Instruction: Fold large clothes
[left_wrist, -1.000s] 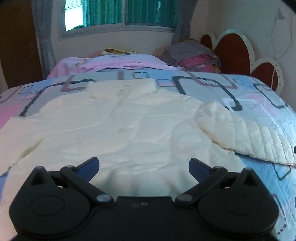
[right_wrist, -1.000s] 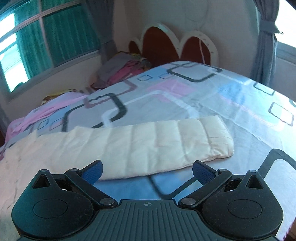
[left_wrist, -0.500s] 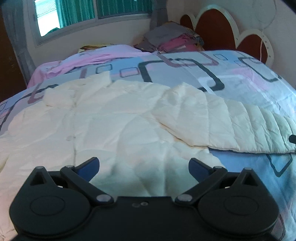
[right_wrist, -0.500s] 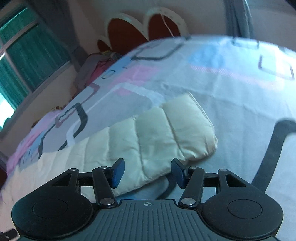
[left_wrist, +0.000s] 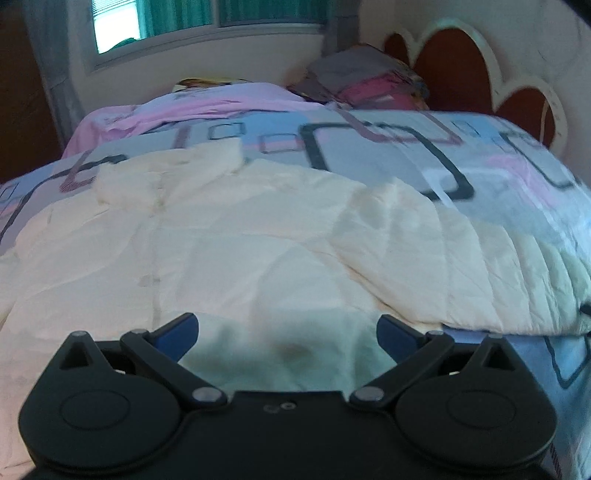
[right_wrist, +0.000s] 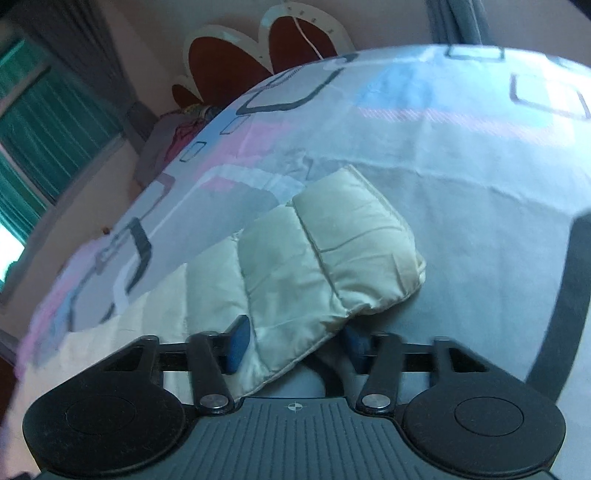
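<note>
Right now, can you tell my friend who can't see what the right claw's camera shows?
The right claw has its blue fingers around the edge of a cream puffy jacket sleeve lying on a bedsheet patterned with squares. A red scalloped headboard and green curtains stand behind.

Jacket (left_wrist: 229, 236) spread flat on bed (left_wrist: 424, 147), collar toward window (left_wrist: 207, 22), sleeve (right_wrist: 314, 266) stretched rightward, clothes pile (left_wrist: 369, 77) behind, beside headboard (left_wrist: 469, 62)

Quilted, faintly shiny cloth jacket (left_wrist: 258, 251) lies on smooth printed cotton-like bedsheet (right_wrist: 461, 192).
</note>
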